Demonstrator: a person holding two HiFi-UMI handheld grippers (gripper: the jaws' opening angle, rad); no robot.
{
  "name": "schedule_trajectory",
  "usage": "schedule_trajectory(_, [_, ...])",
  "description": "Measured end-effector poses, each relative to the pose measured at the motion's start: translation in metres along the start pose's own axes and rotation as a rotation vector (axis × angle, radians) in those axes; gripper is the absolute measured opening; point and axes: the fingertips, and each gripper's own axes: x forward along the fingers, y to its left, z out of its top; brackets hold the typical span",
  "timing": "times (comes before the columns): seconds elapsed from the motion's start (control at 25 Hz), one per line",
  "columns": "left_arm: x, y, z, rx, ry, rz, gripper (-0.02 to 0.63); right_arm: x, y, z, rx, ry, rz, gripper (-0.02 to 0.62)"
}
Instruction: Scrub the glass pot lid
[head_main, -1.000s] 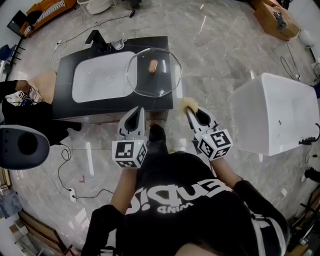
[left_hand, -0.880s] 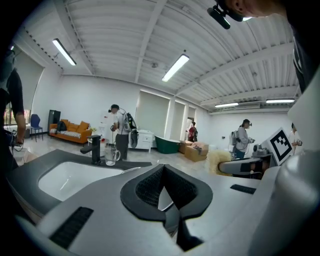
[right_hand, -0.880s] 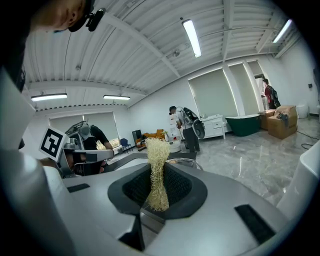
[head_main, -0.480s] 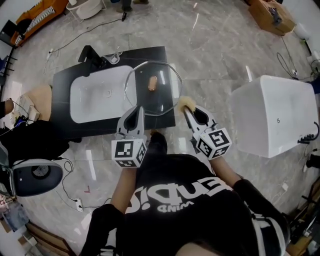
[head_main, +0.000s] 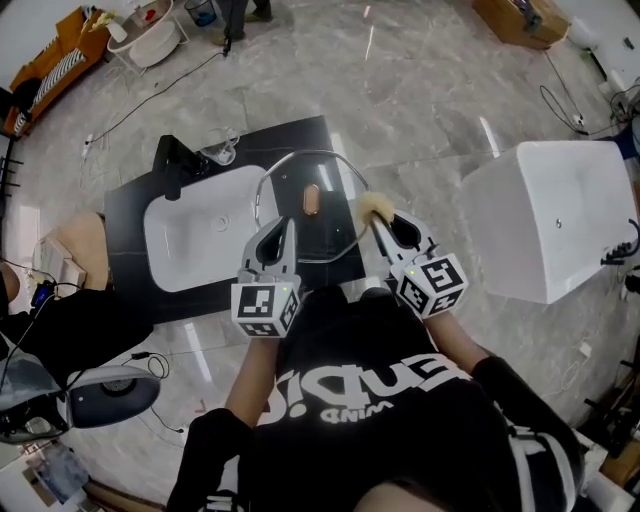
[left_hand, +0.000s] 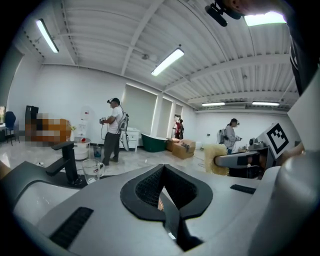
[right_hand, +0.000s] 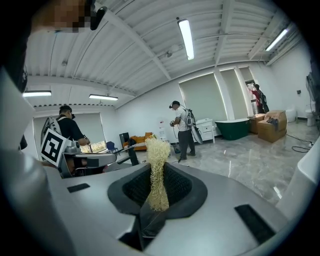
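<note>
lid (head_main: 336, 196): nearer now, near rim overlapped by left gripper (head_main: 285, 228) tip
scrubber (head_main: 372, 208): now over lid's right rim
counter (head_main: 128, 210): closer to person

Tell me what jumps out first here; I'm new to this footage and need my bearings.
The big glass pot lid with its brown knob shows over the right end of the black sink counter, just ahead of the person. The right tongs are clamped on a straw-coloured fibrous scrubber, close to the lid's right rim. The left tongs, shut, point at the lid's near edge.
</note>
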Motion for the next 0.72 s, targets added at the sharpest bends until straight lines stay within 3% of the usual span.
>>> schedule_trajectory(0.28, [0.023, 0.006, 0.006, -0.004, 0.021, -0.016, 0.015, 0.009, -0.019, 0.003, 0.017, 0.021, -0.027, 0.048])
schedule_trajectory(0.52, [0.047, 0.0, -0.001, -0.032, 0.059, -0.04, 0.026, 0.026, -0.033, 0.002, 0.002, 0.048, 0.036, 0.048])
schedule_trajectory(0.72, [0.065, 0.004, -0.011, -0.029, 0.124, -0.052, 0.174, 0.048, -0.037, 0.008, -0.006, 0.04, 0.075, 0.048])
